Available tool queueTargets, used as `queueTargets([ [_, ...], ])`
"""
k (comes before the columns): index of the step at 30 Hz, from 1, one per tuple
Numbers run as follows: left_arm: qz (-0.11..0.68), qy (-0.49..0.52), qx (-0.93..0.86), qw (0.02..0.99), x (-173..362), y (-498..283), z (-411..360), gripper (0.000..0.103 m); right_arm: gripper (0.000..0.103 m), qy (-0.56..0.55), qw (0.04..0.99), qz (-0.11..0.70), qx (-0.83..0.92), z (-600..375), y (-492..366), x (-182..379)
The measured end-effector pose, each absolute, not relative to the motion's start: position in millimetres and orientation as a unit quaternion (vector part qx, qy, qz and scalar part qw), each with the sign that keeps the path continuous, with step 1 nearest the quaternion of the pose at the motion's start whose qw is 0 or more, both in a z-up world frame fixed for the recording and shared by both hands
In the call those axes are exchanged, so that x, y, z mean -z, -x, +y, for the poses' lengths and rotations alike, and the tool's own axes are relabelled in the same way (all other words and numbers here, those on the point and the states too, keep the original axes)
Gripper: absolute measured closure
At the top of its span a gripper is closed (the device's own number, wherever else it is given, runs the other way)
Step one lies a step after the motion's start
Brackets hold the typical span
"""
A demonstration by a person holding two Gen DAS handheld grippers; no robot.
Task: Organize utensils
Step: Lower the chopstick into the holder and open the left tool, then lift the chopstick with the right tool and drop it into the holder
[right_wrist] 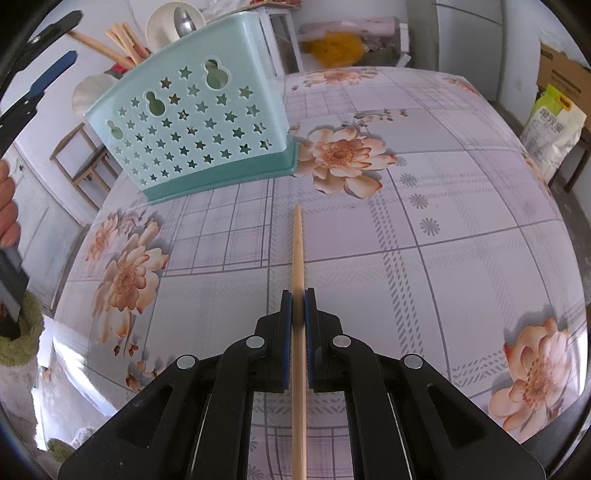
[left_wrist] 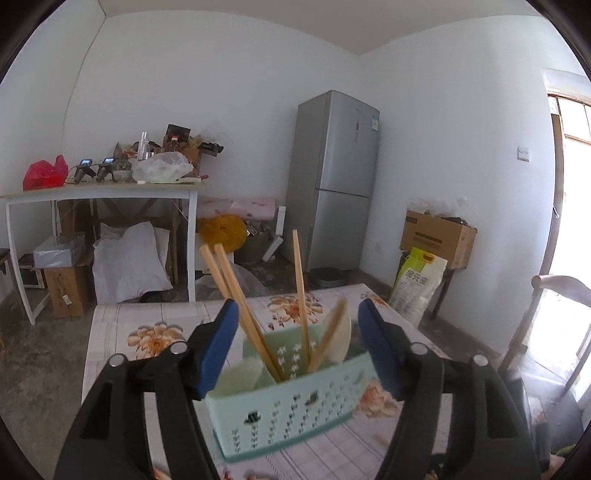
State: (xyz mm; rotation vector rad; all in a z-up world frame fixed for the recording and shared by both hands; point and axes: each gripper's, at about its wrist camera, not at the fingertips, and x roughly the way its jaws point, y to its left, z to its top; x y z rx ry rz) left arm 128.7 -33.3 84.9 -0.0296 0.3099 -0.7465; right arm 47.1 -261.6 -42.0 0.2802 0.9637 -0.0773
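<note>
A mint-green utensil holder (right_wrist: pixel 192 129) with star cut-outs stands on the floral tablecloth (right_wrist: pixel 406 229). It holds wooden chopsticks (left_wrist: pixel 236 295), a wooden spoon (left_wrist: pixel 328 332) and pale spoons (right_wrist: pixel 173 26). My left gripper (left_wrist: pixel 297 343) is open, its jaws either side of the holder (left_wrist: pixel 288 410) and not touching it. My right gripper (right_wrist: pixel 298 295) is shut on a single wooden chopstick (right_wrist: pixel 297 251), which points toward the holder, its tip a short way in front of the holder's base.
Beyond the table stand a silver fridge (left_wrist: pixel 336 177), a white side table (left_wrist: pixel 103 192) piled with clutter, cardboard boxes (left_wrist: pixel 436 236) and a bag (left_wrist: pixel 417 288). A wooden chair (left_wrist: pixel 554 321) is at the right. The left gripper's fingers (right_wrist: pixel 48 77) show at the right wrist view's upper left.
</note>
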Motion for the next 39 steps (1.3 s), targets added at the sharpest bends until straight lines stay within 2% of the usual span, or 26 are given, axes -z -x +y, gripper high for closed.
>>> queueTargets([
  [14, 0.221, -0.015, 0.362, 0.905, -42, -92, -1, 0.030, 0.098, -0.109, 0.881, 0.457, 0.051, -260, -58, 34],
  [22, 0.256, 0.015, 0.345, 0.903, -21, -92, 11, 0.030, 0.098, -0.130, 0.904, 0.406, 0.029, -262, -46, -11],
  [39, 0.266, 0.035, 0.336, 0.903, -17, -99, 24, 0.029, 0.098, -0.150, 0.941, 0.300, -0.041, -255, -46, -90],
])
